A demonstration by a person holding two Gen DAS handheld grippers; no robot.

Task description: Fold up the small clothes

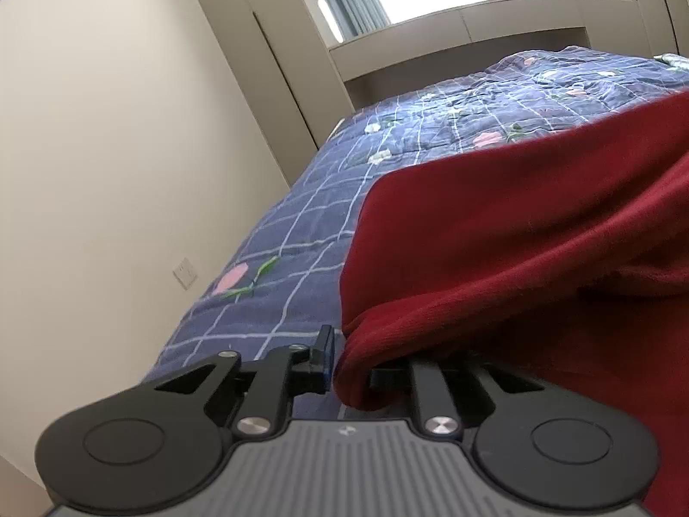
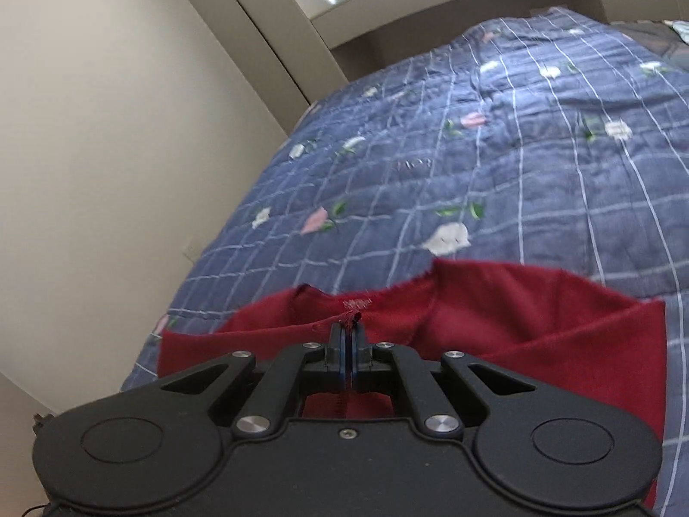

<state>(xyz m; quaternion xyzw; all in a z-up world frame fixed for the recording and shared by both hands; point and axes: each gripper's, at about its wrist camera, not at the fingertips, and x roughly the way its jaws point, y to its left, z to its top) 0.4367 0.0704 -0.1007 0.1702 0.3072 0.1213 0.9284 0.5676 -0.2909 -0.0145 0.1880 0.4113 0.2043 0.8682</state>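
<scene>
The bed [image 2: 516,151], covered by a blue checked quilt with flowers, carries the red garment [image 2: 516,327], which is spread near the bed's near edge.

The greatest risk is judged to lie with the left gripper [image 1: 349,366]: a thick rolled edge of the garment [image 1: 495,258] is seen between its partly parted jaws, one finger [image 1: 325,351] being visible and the other hidden under cloth, so a firm hold cannot be confirmed. If the cloth is lifted or pulled, that edge could slip out and the fold could collapse or go crooked.

A smaller risk is seen at the right gripper [image 2: 348,344], which is closed tightly on only a thin frayed bit of seam; that narrow pinch could be pulled loose under tension.
</scene>
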